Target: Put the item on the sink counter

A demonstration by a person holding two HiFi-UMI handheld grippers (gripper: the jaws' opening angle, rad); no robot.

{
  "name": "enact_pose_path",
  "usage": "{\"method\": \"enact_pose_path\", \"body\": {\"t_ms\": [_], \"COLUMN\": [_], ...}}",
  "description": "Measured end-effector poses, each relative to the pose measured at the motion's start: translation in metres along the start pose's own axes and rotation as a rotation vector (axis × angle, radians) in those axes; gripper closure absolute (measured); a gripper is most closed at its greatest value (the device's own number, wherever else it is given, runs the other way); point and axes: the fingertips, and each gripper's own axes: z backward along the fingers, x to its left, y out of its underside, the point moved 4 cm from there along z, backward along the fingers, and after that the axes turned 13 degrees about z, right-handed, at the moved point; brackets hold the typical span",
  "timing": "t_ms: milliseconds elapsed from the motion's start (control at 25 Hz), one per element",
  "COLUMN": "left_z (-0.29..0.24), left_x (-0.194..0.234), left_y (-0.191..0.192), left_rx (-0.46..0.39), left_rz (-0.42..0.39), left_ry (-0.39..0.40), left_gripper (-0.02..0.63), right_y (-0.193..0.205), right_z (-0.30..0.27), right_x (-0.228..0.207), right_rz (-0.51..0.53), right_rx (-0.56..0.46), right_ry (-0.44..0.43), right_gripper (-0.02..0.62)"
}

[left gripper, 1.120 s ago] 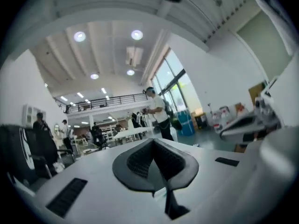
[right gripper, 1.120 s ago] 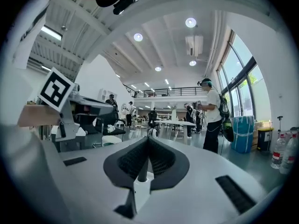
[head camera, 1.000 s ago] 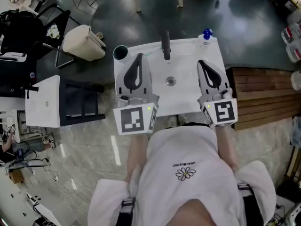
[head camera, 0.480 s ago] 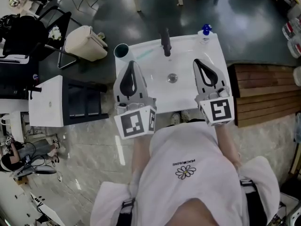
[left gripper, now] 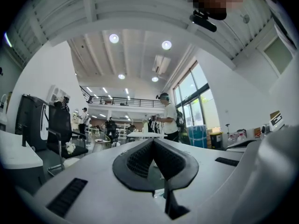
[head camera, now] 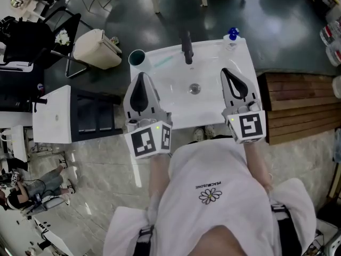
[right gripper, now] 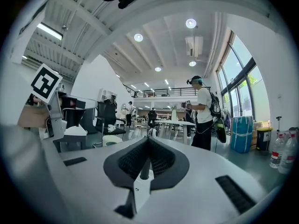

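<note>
Teal item (head camera: 160,62) diagonal on sink counter (head camera: 208,116); left gripper (head camera: 142,77), right gripper (head camera: 229,71) closed, empty.

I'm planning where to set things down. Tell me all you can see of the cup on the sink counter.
The cup is round and teal, with a dark inside; its material cannot be told. It stands upright, mouth up, at the far left corner of the white sink counter, near the edge. A pale green stick lies just to its right; whether they touch is unclear.
</note>
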Motion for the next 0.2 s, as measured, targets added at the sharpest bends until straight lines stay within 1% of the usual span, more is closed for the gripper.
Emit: {"method": "enact_pose_path", "body": {"t_ms": [80,200], "left_z": [-0.0001,-0.0009], "left_x": [-0.0004,-0.0014], "left_y": [0.0009,0.0023], "left_rx": [0.002,0.009], "left_rz": [0.002,-0.002], "left_ry": [-0.001,-0.002], "left_gripper": [0.592,0.592], "right_y": [0.0020,0.0028], "right_z": [0.0008,0.0012], "right_x": [-0.0017,-0.0045], "right_rz": [-0.011,0.022], "right_rx": [0.008,0.013], "right_ry": [0.005,-0.002], "right_gripper": [0.584,0.584]}}
